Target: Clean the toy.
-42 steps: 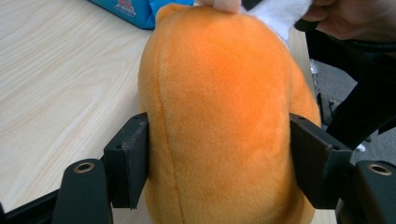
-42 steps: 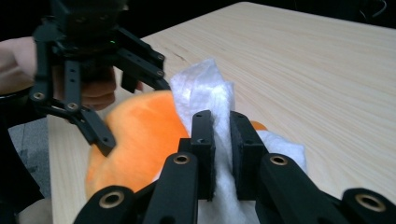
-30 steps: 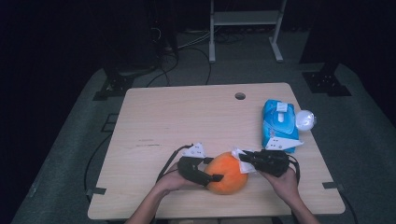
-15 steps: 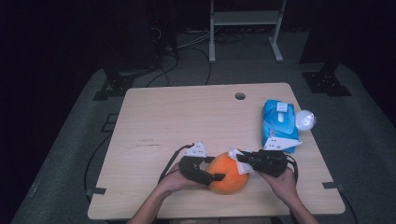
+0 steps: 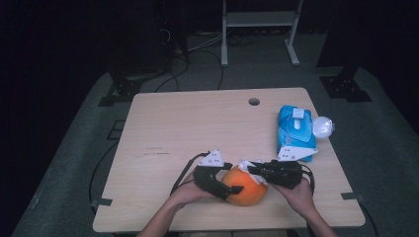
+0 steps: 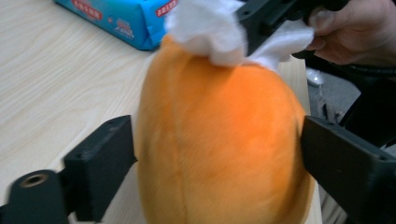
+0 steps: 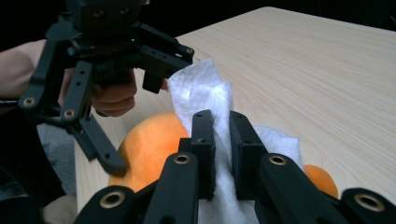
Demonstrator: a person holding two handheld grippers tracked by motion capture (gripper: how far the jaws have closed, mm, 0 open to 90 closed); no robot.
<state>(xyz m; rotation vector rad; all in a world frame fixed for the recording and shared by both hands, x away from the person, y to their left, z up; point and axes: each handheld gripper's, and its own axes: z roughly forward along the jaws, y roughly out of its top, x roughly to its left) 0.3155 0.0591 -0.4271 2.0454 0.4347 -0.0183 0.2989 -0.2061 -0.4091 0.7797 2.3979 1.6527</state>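
Note:
An orange plush fruit (image 5: pixel 244 187) (image 6: pixel 219 154) (image 7: pixel 149 140) lies near the front edge of the wooden table (image 5: pixel 197 128). My left gripper (image 5: pixel 234 178) (image 6: pixel 217 140) (image 7: pixel 132 126) straddles it from the left. Its jaws have just been opening and now stand wide, resting along the fruit's two sides without squeezing it. My right gripper (image 5: pixel 249 169) (image 7: pixel 222 135) (image 6: pixel 252 23) comes in from the right, shut on a crumpled white wipe (image 5: pixel 244 164) (image 7: pixel 201 88) (image 6: pixel 210 28). The wipe rests on top of the fruit.
A blue pack of wet wipes (image 5: pixel 295 131) (image 6: pixel 126 18) lies at the table's right side, with a white round thing (image 5: pixel 322 127) beside it. A cable hole (image 5: pixel 254 101) sits near the far edge. The table's front edge is just behind both hands.
The left gripper's jaws look a little wider apart around the orange fruit. Both hands, the fruit and the wipe stay where they were.

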